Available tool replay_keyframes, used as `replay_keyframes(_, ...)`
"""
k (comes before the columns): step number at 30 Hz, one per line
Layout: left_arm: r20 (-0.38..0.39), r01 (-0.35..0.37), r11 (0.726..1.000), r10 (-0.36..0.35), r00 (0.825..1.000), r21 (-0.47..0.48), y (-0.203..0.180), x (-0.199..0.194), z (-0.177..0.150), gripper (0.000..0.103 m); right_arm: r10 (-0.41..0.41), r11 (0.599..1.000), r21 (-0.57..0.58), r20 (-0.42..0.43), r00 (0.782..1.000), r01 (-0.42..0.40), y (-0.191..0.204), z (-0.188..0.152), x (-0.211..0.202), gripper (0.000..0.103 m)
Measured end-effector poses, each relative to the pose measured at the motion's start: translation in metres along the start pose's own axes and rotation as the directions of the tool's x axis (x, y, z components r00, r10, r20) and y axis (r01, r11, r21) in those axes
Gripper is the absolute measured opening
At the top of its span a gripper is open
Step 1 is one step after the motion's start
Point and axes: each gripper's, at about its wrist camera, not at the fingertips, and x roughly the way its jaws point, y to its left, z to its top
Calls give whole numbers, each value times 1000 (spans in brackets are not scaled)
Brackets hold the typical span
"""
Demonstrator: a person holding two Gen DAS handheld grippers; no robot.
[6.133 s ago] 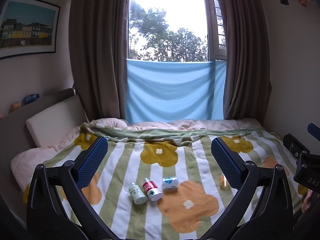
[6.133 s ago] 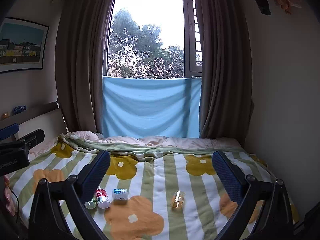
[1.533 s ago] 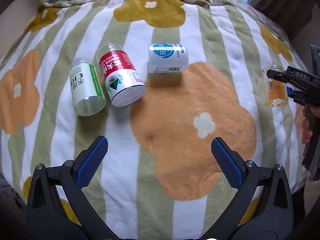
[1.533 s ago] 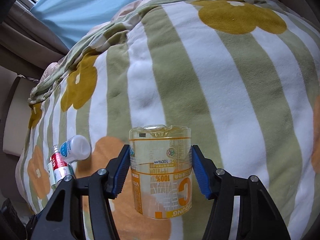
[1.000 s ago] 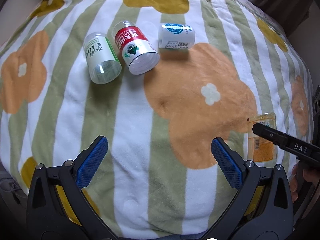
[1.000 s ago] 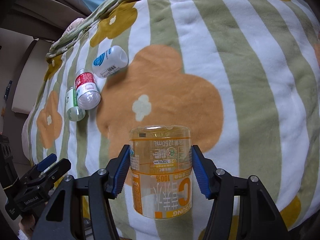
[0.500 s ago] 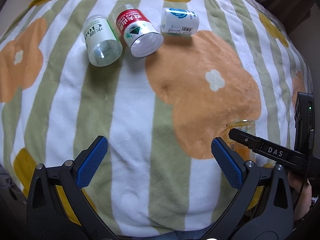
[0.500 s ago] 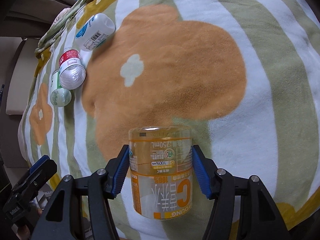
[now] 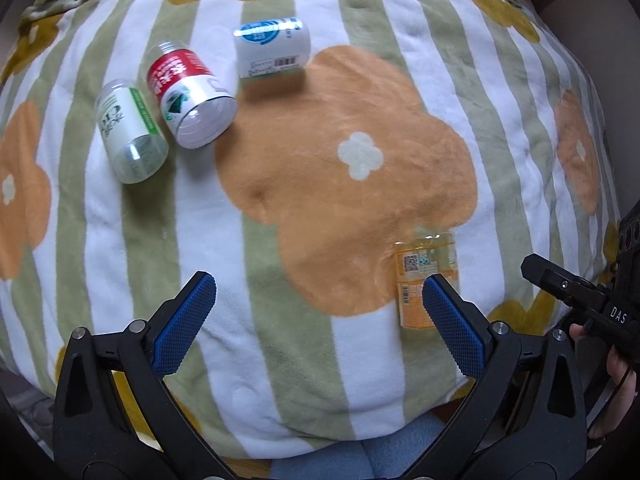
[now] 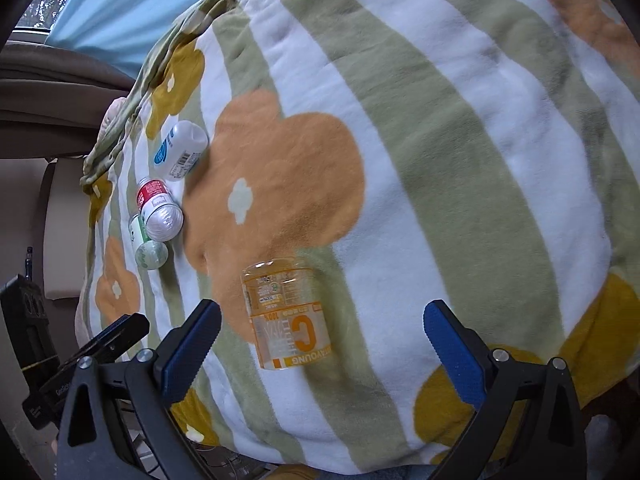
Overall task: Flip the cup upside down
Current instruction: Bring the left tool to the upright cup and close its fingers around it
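Right tongs point(image 10: 320, 344) spread wide, clear of cup point(image 10: 286, 316); left tongs point(image 9: 316, 324) likewise apart, empty. Cup stood label-inverted on bed blanket point(image 10: 460, 160) at twelve o'clock. Probably release step; next, straight retreat without toppling it.

A broad stretch of blanket point(image 9: 352, 184) is seen bare between the orange cup point(image 10: 286, 318) near the bed's front edge and three containers lying well apart at far left. The red-labelled bottle point(image 9: 188, 98) and green-labelled bottle point(image 9: 130, 136) lie side by side, nearly touching; the white bottle point(image 9: 272, 48) lies just beyond them. The cup stands between the spread fingers of the right gripper point(image 10: 320, 344), untouched, nearer the left finger. The left gripper point(image 9: 320, 324) is spread over bare blanket, the cup just beside its right finger.
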Motion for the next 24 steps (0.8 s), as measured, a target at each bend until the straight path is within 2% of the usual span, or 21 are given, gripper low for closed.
replay_keyframes(3, -100, 44, 998, -40, 994, 41, -28, 18, 17, 103, 30, 1000, 6, -7, 1000, -30, -10, -1, -18, 101)
replay_keyframes(6, -178, 58, 996, -46, 983, 63, -53, 44, 28, 103, 60, 998, 28, -9, 998, -60, -22, -3, -30, 101)
replay_keyframes(11, -279, 48, 997, -31, 960, 54, -76, 81, 38, 103, -25, 999, -22, 16, 1000, 25, -28, -6, -39, 101)
replay_keyframes(14, -312, 24, 998, -4, 950, 60, -85, 95, 41, 101, -81, 995, -58, 65, 995, 85, -34, -9, -47, 101)
replay_keyframes(18, -351, -4, 998, 28, 936, 69, -93, 113, 43, 97, -79, 994, -71, 92, 993, 86, -45, -12, -52, 101)
replay_keyframes(21, -387, -9, 998, 33, 922, 66, -98, 124, 42, 93, -51, 996, -63, 115, 992, 59, -52, -14, -58, 101)
replay_keyframes(24, -403, -20, 998, 43, 914, 62, -101, 131, 41, 89, 17, 999, -49, 149, 989, -9, -58, -15, -66, 101)
